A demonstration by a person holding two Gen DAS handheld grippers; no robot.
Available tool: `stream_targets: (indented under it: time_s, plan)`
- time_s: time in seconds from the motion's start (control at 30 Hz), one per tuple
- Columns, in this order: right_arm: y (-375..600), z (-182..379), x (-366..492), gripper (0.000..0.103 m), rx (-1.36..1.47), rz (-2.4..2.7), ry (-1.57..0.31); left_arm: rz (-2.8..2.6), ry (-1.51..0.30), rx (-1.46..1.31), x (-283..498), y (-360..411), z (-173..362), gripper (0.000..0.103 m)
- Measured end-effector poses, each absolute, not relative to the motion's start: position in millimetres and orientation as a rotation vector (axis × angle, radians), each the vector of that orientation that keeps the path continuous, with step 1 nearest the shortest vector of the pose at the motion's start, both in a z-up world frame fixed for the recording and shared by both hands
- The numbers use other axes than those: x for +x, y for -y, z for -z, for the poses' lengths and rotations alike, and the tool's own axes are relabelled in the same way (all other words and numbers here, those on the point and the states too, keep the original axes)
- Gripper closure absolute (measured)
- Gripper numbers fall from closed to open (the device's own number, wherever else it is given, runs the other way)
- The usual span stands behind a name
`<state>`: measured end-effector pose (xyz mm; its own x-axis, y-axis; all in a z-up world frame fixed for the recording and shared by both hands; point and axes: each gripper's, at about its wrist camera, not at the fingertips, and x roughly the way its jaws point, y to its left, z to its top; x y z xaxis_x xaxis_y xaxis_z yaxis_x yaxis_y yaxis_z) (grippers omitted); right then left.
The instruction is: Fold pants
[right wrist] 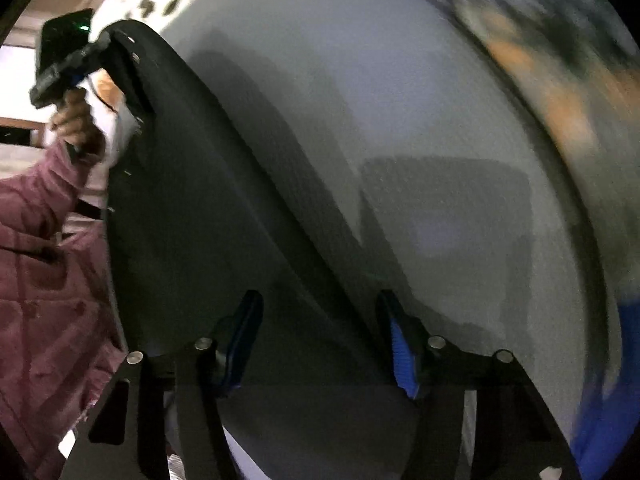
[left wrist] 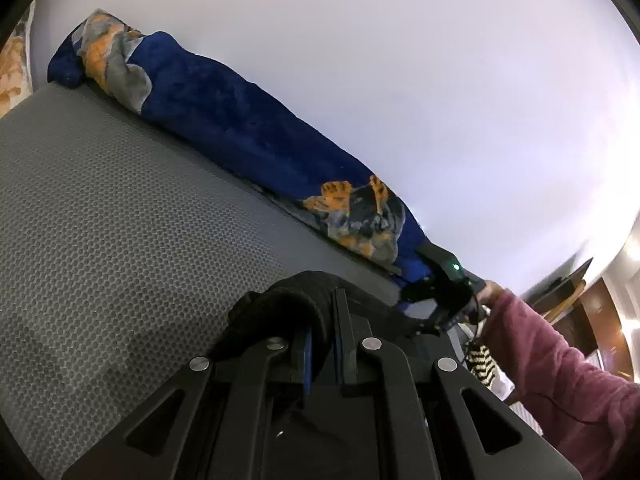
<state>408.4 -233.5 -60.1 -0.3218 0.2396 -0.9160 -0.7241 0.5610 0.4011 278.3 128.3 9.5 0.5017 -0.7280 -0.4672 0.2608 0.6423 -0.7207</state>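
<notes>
Left hand-held gripper (left wrist: pixel 320 320) is clamped tight on a bunched edge of the dark pants (right wrist: pixel 192 216), fabric humped up between its fingers, over the grey textured mat (left wrist: pixel 120 208). Right hand-held gripper (right wrist: pixel 320 328) has its fingers spread wide apart, gripping nothing, with the pants hanging stretched out just beyond them. A blue blanket with orange print (left wrist: pixel 224 120) runs along the far edge. The right wrist view is pretty blurry.
</notes>
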Motion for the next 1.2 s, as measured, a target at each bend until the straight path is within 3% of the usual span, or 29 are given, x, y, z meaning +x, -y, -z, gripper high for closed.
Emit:
stream_targets:
  time_s: [0.13,0.37,0.63,0.93,1.2]
  plan:
    - [261,61,398,0.056,-0.431,-0.938,-1.64,0.63,-0.85,-0.634,279,-130,-8,0.095]
    - [280,58,385,0.092,-0.466,-0.744,-1.527,0.584,-0.871,-0.61,284,-125,-2,0.095]
    - [252,28,325,0.097,-0.643,-0.445,-1.304,0.536,-0.893,-0.554,283,-115,-5,0.095]
    - [245,-42,211,0.097,-0.581,-0.278,-1.137,0.627,-0.881,-0.44,236,-127,-45,0.094]
    - [247,-43,117,0.098,-0.472,-0.253,-1.093,0.721,-0.922,-0.288,172,-144,-52,0.093]
